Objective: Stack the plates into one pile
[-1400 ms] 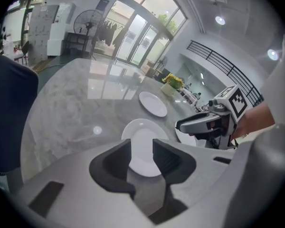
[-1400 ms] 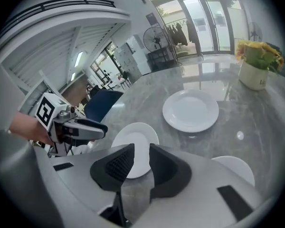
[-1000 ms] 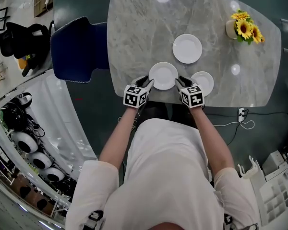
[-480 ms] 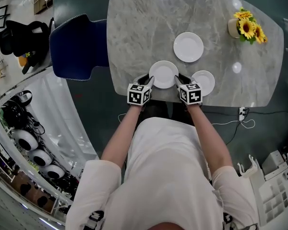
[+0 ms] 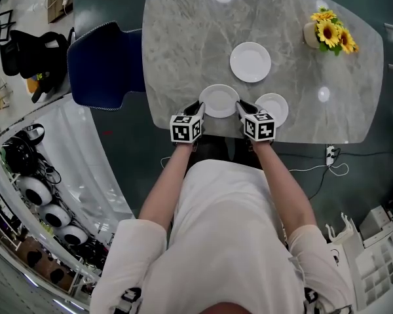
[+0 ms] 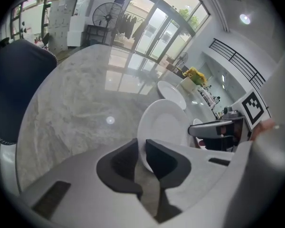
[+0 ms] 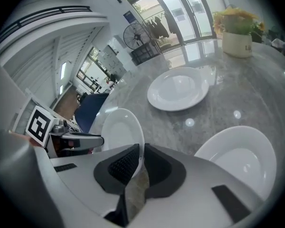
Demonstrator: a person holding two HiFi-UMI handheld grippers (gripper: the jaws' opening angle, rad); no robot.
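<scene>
Three white plates lie on the marble table (image 5: 183, 31). The near plate (image 5: 219, 101) is at the front edge, with a gripper on each side. My left gripper (image 5: 198, 108) has the plate's (image 6: 164, 125) left rim between its pads, and its jaws are closing on it (image 6: 143, 158). My right gripper (image 5: 241, 108) has the plate's (image 7: 121, 127) right rim between its pads, jaws also closing (image 7: 141, 160). A larger plate (image 5: 250, 61) lies farther back. A small plate (image 5: 274, 108) lies just right of my right gripper.
A pot of yellow flowers (image 5: 331, 34) stands at the table's far right. A dark blue chair (image 5: 105, 64) is pushed against the table's left side. The person stands at the table's front edge.
Both grippers stay at the near plate's two sides, with their fingers drawn in closer on its rim. The plates have not shifted on the table.
</scene>
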